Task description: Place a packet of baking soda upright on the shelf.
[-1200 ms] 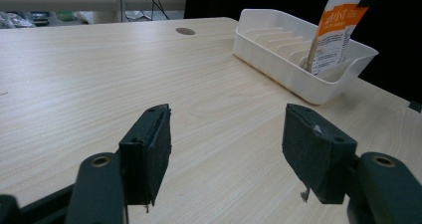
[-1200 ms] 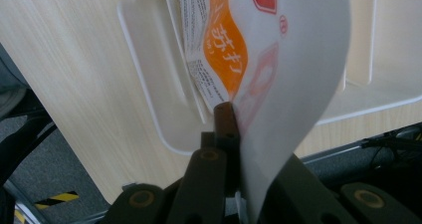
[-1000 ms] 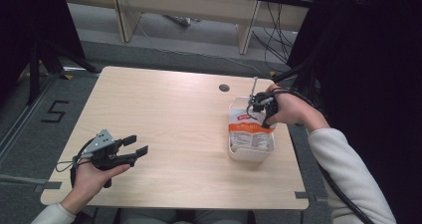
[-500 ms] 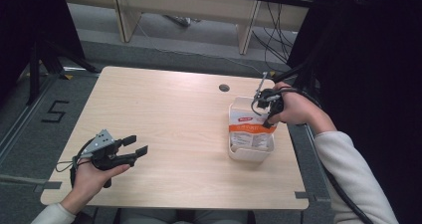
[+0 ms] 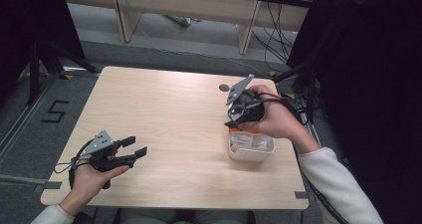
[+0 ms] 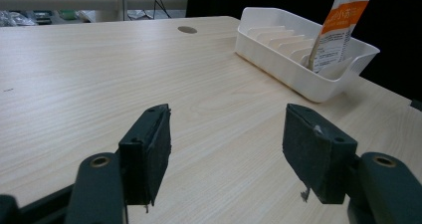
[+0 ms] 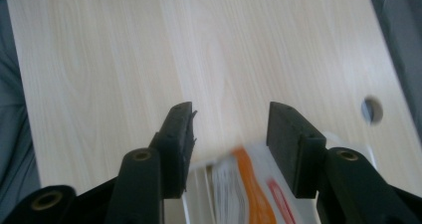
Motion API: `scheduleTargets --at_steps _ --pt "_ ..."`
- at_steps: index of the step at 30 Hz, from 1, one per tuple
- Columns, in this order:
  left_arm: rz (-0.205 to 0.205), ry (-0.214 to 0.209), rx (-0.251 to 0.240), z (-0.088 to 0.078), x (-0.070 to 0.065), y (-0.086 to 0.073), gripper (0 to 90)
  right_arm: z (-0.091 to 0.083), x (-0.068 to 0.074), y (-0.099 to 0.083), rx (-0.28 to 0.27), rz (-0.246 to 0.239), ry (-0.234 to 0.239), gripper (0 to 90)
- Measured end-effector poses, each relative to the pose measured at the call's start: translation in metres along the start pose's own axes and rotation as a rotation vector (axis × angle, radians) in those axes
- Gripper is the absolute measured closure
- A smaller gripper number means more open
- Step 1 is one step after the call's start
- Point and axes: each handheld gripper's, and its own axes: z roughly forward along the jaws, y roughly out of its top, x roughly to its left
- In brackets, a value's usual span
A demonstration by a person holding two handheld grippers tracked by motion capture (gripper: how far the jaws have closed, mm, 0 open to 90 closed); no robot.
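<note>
Right gripper (image 5: 238,118) is seen lifted clear above the near end of the white tray (image 5: 249,154), jaws parted a good way with nothing between the pads; in the right gripper view only bare tabletop (image 7: 124,45) shows through the gap. The jaws have just been opening. A second ago this gripper was down at the tray, closed at the orange-and-white packet (image 6: 343,25); now it has been drawn up and off toward the table's middle. The packet is left behind, below and behind the jaws in the right gripper view (image 7: 249,194), blurred there. From the left gripper view it is seen standing on edge in a slot at the tray's end, leaning a little, top sticking above the rim.

Judged meaning: release done, packet placed in the tray, right hand backing away. Placement step looks finished; whether more packets are to be slotted cannot be told.

Left gripper (image 5: 130,148) is held low at the near left of the table, well apart from the tray, jaws wide apart and empty, no change from the earlier frames. The tray lies ahead and to the right of its jaws.
</note>
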Motion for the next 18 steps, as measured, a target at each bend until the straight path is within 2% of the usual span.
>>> scheduleTargets --at_steps 1,2,3,4,5,6,7,8,9,10,11,12,14,15,16,17,18 --pt "0.001 -0.003 -0.001 0.0 -0.001 -0.001 35.0 0.003 0.008 0.003 -0.02 -0.023 -0.01 54.4" --pt "0.006 -0.004 0.007 -0.001 -0.003 -0.002 34.9 0.013 0.024 0.008 -0.008 -0.052 0.035 54.0" --pt "0.006 -0.004 0.007 -0.001 -0.003 -0.002 34.9 0.021 0.03 0.009 -0.019 -0.097 0.057 54.0" --pt "0.012 -0.007 0.007 -0.002 -0.004 -0.003 34.8 0.028 0.039 0.007 -0.005 -0.076 0.069 54.0" --pt "0.003 -0.007 0.014 -0.004 -0.007 -0.006 34.7 0.037 0.046 0.005 0.005 -0.075 0.106 54.0" --pt "0.003 -0.007 0.014 -0.004 -0.007 -0.006 34.7 0.047 0.054 0.0 0.003 -0.071 0.123 54.1" --pt "0.007 -0.006 0.022 -0.006 -0.008 -0.008 34.6 0.058 0.059 -0.004 -0.015 -0.109 0.144 54.2" --pt "0.007 -0.006 0.022 -0.006 -0.008 -0.008 34.5 0.058 0.059 -0.004 -0.015 -0.109 0.144 54.2" --pt "0.013 -0.01 0.027 -0.008 -0.007 -0.009 34.5 0.066 0.064 -0.009 -0.014 -0.107 0.16 54.2" --pt "0.023 -0.017 0.029 -0.009 -0.006 -0.01 34.4 0.088 0.083 -0.025 -0.019 -0.087 0.192 54.3" --pt "0.023 -0.017 0.029 -0.009 -0.006 -0.01 34.4 0.088 0.083 -0.025 -0.019 -0.087 0.192 54.3" --pt "0.016 -0.016 0.029 -0.009 -0.006 -0.01 34.4 0.096 0.092 -0.033 -0.004 -0.049 0.196 54.5" --pt "-0.002 -0.009 0.031 -0.007 -0.007 -0.01 34.1 0.111 0.104 -0.045 0.002 -0.044 0.216 55.0" --pt "0.017 -0.025 0.028 -0.006 -0.006 -0.01 33.9 0.117 0.108 -0.049 0.028 -0.069 0.233 54.5" --pt "0.019 -0.018 0.041 -0.006 -0.007 -0.01 33.7 0.114 0.114 -0.054 0.122 -0.042 0.216 54.3" --pt "0.022 -0.028 0.039 -0.005 -0.007 -0.01 33.7 0.114 0.114 -0.054 0.122 -0.042 0.216 54.3" --pt "0.022 -0.025 0.039 -0.005 -0.007 -0.01 33.6 0.113 0.11 -0.055 0.087 -0.068 0.212 53.6"
